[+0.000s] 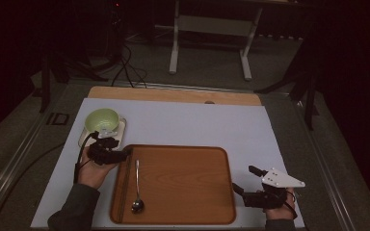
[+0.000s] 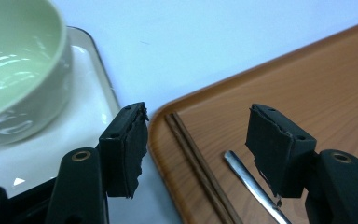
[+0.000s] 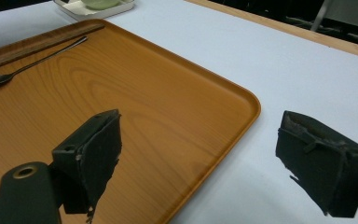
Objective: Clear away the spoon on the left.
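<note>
Chopsticks (image 1: pixel 120 185), a dark pair, lie lengthwise just inside the left rim of the wooden tray (image 1: pixel 183 159), and every place below is reckoned from that tray. Off its far left corner, on the pale mat, a green bowl (image 1: pixel 102 120) sits on a white saucer (image 1: pixel 120 132). At that same corner the left gripper (image 1: pixel 107 153) hovers with its jaws spread wide and nothing between them; in the left gripper view one pad hangs over the saucer's edge (image 2: pixel 88 121) and the other over the tray's wood, with the chopsticks' far ends (image 2: pixel 191 149) showing in the gap. Just right of the chopsticks, on the tray, a metal spoon (image 1: pixel 136 187) lies parallel to them, bowl end nearest the person. Beyond the tray's right rim, near its front corner, the right gripper (image 1: pixel 250 180) rests over the mat, jaws likewise parted and empty.
</note>
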A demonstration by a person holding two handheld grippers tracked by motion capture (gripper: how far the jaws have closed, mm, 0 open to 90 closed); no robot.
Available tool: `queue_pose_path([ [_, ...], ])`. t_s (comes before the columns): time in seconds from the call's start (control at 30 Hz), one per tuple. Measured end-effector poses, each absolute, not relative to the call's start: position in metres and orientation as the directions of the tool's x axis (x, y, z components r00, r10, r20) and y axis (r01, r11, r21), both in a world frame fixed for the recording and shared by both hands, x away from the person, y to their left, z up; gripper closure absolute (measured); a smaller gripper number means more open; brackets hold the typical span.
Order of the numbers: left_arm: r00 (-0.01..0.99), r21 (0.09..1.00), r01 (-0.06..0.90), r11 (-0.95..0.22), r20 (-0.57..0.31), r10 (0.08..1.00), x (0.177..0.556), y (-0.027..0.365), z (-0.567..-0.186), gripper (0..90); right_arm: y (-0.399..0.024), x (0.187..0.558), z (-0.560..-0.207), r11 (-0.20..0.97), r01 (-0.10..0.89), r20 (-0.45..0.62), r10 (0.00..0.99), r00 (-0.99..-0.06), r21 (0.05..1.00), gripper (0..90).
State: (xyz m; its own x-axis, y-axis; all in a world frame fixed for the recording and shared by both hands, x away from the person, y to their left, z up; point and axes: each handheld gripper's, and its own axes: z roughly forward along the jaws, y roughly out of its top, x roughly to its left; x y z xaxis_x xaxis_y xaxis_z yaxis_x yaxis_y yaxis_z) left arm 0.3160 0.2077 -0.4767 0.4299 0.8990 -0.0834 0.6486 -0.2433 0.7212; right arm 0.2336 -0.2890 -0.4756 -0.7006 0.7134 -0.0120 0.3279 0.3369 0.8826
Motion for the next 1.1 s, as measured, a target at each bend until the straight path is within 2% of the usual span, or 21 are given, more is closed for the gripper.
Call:
queue_pose_path([
  [0.77,0.347,0.782,0.597,-0.18,-0.05,0.937,0.315,0.236,-0.455,37.7,-0.294,0.233,-0.475,0.325,0.331,-0.009,0.726,-0.687,0.886,13.8],
  [1.1,0.261,0.813,0.566,-0.134,-0.023,0.965,0.316,0.252,-0.443,34.6,-0.296,0.233,-0.475,0.319,0.332,-0.007,0.731,-0.683,0.887,13.8],
])
